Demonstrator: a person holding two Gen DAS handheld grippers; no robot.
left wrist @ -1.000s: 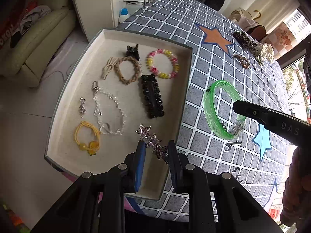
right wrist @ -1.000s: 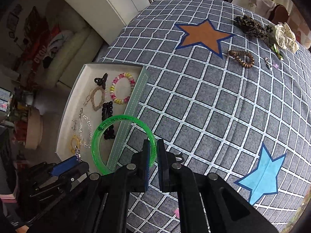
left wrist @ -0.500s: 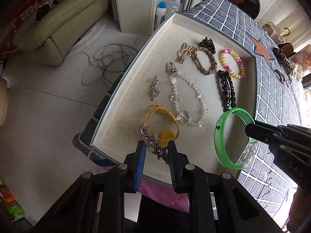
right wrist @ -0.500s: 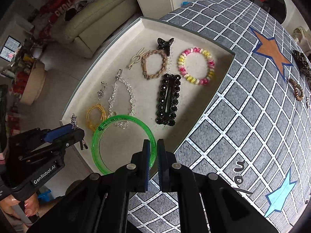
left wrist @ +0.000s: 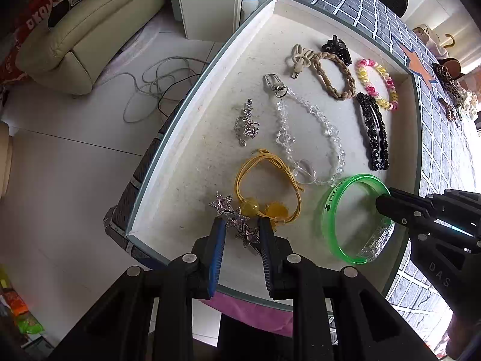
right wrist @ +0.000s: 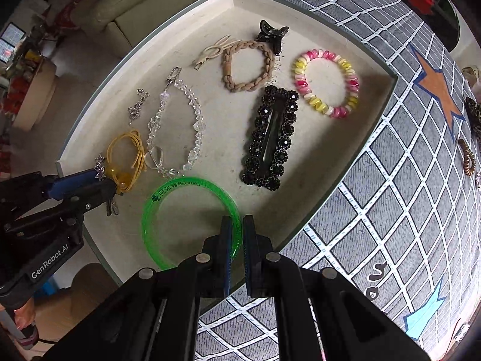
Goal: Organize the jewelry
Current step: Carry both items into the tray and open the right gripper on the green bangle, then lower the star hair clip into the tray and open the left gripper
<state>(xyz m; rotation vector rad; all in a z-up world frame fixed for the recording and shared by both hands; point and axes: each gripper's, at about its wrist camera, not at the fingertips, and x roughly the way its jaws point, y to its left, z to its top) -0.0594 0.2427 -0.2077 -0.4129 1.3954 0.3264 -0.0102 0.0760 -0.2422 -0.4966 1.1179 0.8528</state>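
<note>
A cream tray (left wrist: 186, 138) (right wrist: 354, 138) sits at the table's edge. My left gripper (left wrist: 239, 228) is shut on a purple star hair clip (left wrist: 237, 219) and holds it low over the tray's near corner, beside a yellow hair tie (left wrist: 267, 186). My right gripper (right wrist: 237, 231) is shut on a green bangle (right wrist: 168, 198), held over the tray's near side; the bangle also shows in the left wrist view (left wrist: 330, 207). The left gripper shows in the right wrist view (right wrist: 99, 183).
In the tray lie a clear bead chain (right wrist: 192, 114), a black clip (right wrist: 270, 138), a pink-yellow bracelet (right wrist: 327, 84), a braided tie (right wrist: 246, 63), a black claw clip (right wrist: 270, 34) and a silver charm (right wrist: 136, 108). More accessories (right wrist: 467, 156) lie on the checked cloth (right wrist: 405, 198).
Both grippers have moved from over the cloth to over the tray and come lower, each still holding its item.
</note>
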